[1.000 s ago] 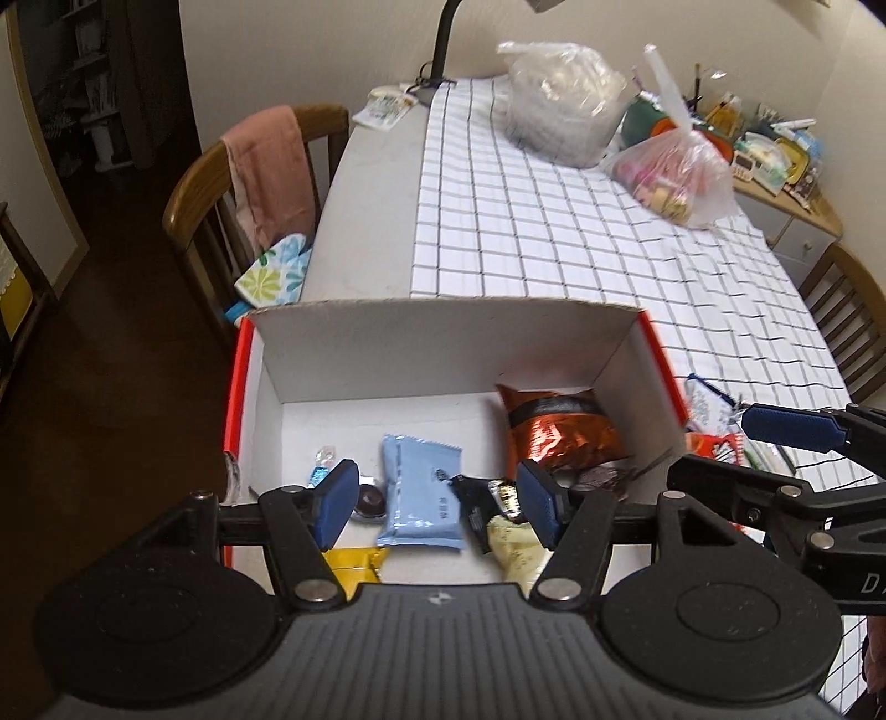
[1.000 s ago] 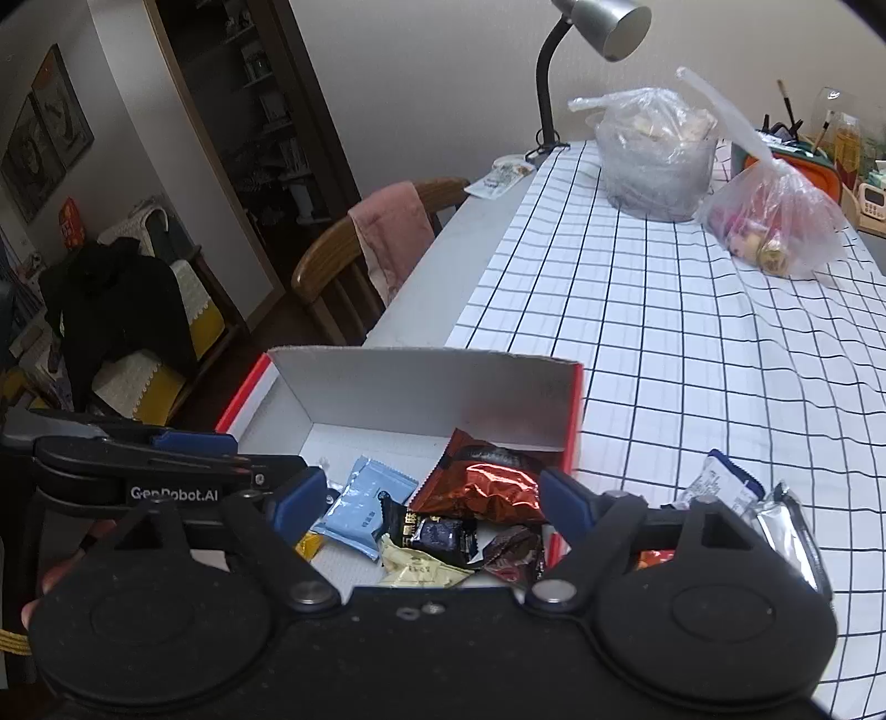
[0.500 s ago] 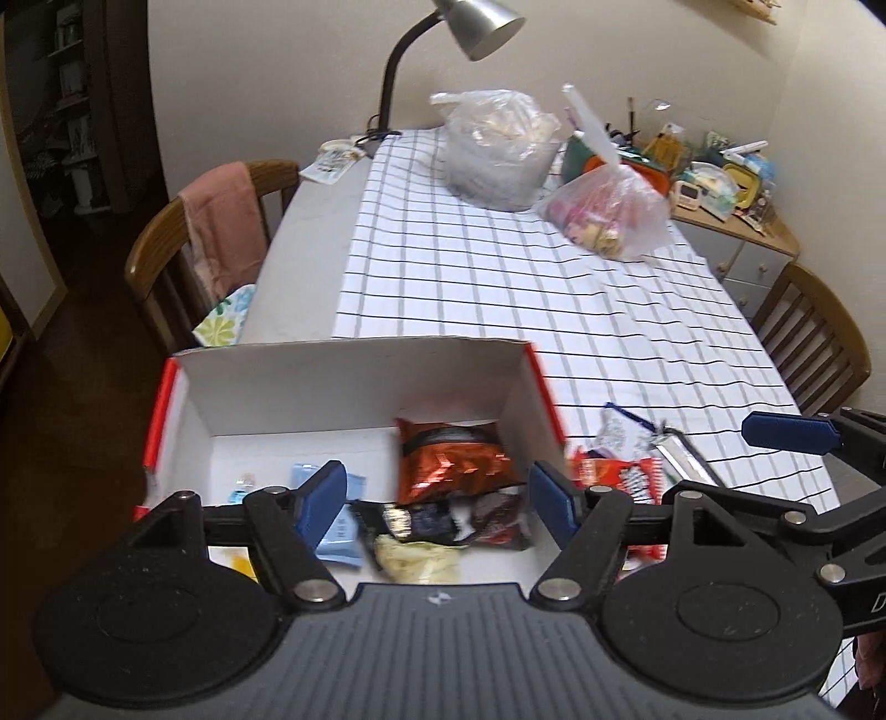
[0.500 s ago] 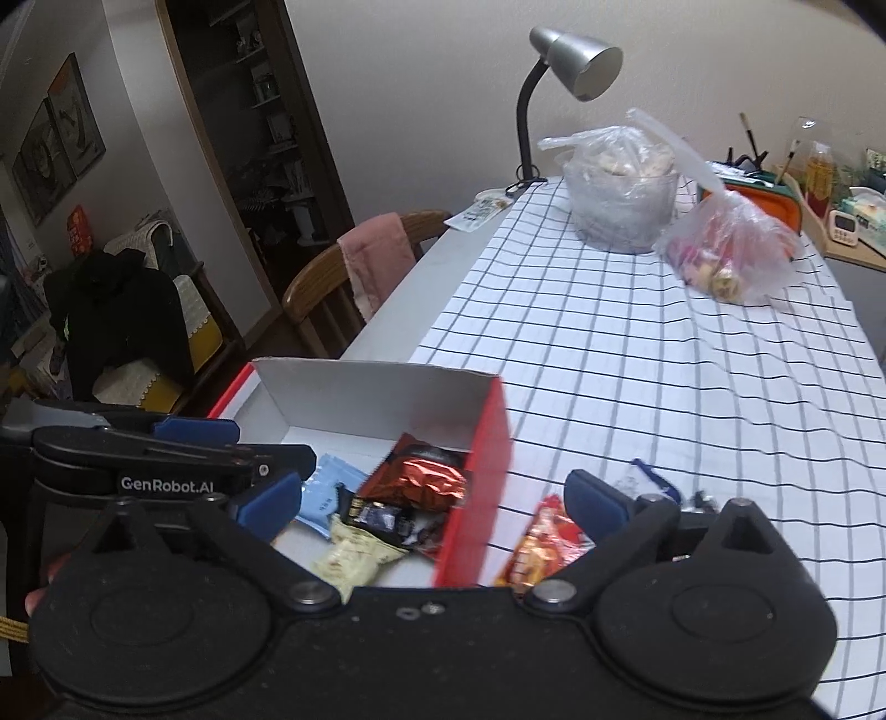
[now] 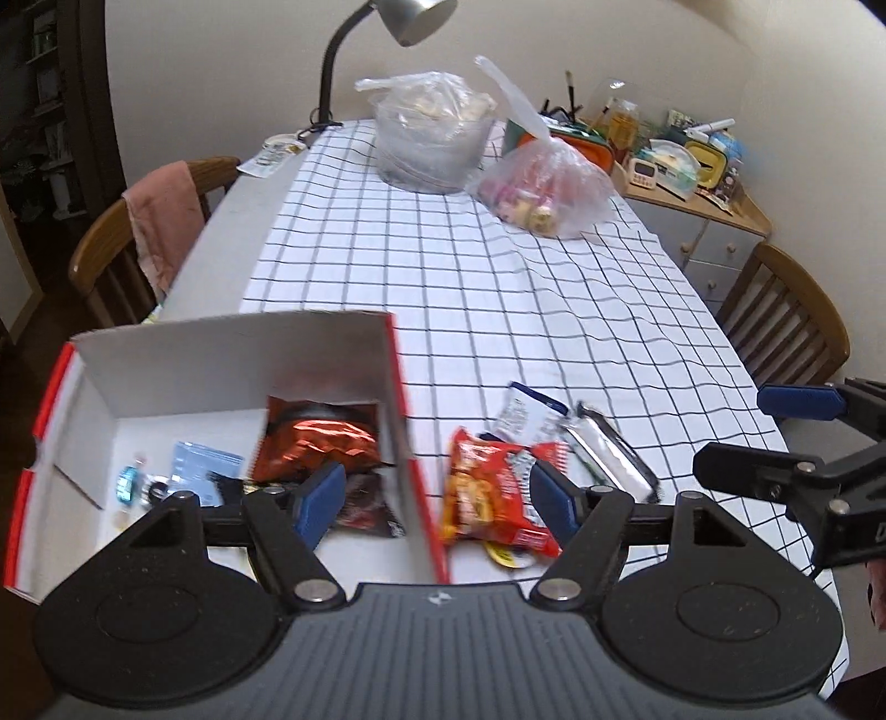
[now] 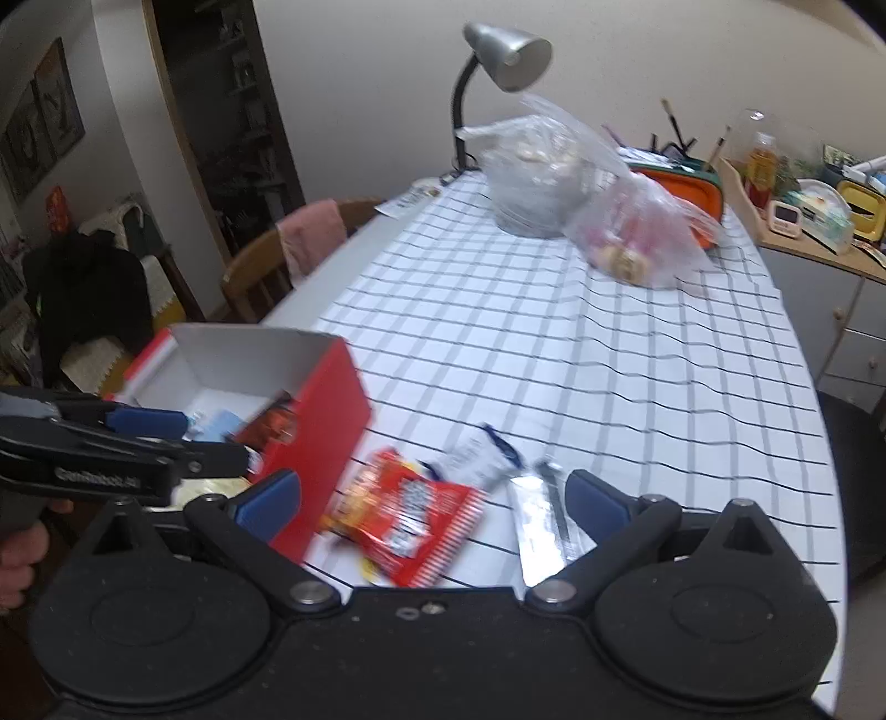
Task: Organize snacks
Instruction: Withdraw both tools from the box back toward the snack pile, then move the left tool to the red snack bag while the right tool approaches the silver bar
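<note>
A red-and-white cardboard box (image 5: 232,354) stands open at the table's near left and holds several snacks, among them a copper foil bag (image 5: 315,443) and a pale blue packet (image 5: 199,471). Right of it on the checked cloth lie a red snack bag (image 5: 493,493), a white-and-blue packet (image 5: 526,415) and a silver wrapper (image 5: 609,459). My left gripper (image 5: 434,493) hangs open astride the box's right wall, holding nothing. My right gripper (image 6: 432,498) is wide open above the red snack bag (image 6: 410,515) and the silver wrapper (image 6: 537,526), beside the box (image 6: 326,410).
Two tied plastic bags (image 5: 432,138) (image 5: 545,188) and a desk lamp (image 5: 410,16) occupy the far end of the table. Wooden chairs stand at the left (image 5: 111,249) and right (image 5: 786,310). A cluttered sideboard (image 5: 692,183) is at the far right. The table's near edge runs just below the snacks.
Both grippers have slid right, from above the box's inside to its right wall and the loose snacks on the cloth. Both sets of jaws stand wider than before.
</note>
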A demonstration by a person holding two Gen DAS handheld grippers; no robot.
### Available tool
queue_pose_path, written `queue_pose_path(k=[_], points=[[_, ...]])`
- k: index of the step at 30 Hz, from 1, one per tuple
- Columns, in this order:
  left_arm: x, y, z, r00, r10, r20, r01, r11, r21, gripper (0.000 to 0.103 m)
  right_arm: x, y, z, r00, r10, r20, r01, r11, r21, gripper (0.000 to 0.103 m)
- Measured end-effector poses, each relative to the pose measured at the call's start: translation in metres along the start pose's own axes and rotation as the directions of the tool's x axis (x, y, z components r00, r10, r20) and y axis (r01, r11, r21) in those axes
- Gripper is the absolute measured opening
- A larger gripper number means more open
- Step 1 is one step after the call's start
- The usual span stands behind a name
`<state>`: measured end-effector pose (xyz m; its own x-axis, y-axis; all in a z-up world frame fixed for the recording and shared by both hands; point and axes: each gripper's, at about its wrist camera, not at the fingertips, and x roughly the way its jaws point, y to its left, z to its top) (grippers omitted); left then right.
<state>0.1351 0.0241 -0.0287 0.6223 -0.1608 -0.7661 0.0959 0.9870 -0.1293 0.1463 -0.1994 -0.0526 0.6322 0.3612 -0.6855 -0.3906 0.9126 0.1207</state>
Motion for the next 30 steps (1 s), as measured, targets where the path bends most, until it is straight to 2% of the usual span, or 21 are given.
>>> queue_pose_path(k=[5,9,12,16,19,22,26,30], points=[[0.014,-0.026,-0.003,0.999,-0.006,-0.034,0.005,0.999,-0.037,0.073,0.004,-0.028,-0.013,0.999,-0.004,-0.042,0.002,1.000,-0.031,0.102],[0.029,-0.048,-0.005,0.997,0.015,-0.073,-0.019,0.998,-0.061,0.073,0.010,-0.043,-0.023,0.997,0.008,-0.074,-0.013,0.997,-0.071,0.102],[0.040,-0.060,-0.006,0.994,0.017,-0.110,-0.028,0.994,-0.105,0.073,0.017,-0.054,-0.029,0.995,0.020,-0.096,-0.029,0.995,-0.091,0.101],[0.059,-0.069,-0.005,0.982,0.044,-0.186,-0.082,0.976,-0.203,0.073,0.028,-0.070,-0.035,0.991,0.044,-0.126,-0.057,0.993,-0.099,0.100],[0.079,-0.071,-0.003,0.964,0.054,-0.261,-0.135,0.943,-0.305,0.073,0.037,-0.078,-0.039,0.987,0.063,-0.150,-0.080,0.990,-0.116,0.100],[0.096,-0.070,-0.001,0.951,0.061,-0.304,-0.183,0.901,-0.393,0.073,0.047,-0.082,-0.041,0.981,0.077,-0.175,-0.102,0.986,-0.135,0.099],[0.110,-0.060,-0.001,0.942,0.091,-0.322,-0.257,0.814,-0.521,0.073,0.061,-0.087,-0.041,0.975,0.101,-0.200,-0.133,0.979,-0.157,0.099],[0.125,-0.054,0.003,0.943,0.132,-0.305,-0.296,0.753,-0.588,0.073,0.077,-0.091,-0.040,0.967,0.116,-0.226,-0.158,0.971,-0.179,0.098]])
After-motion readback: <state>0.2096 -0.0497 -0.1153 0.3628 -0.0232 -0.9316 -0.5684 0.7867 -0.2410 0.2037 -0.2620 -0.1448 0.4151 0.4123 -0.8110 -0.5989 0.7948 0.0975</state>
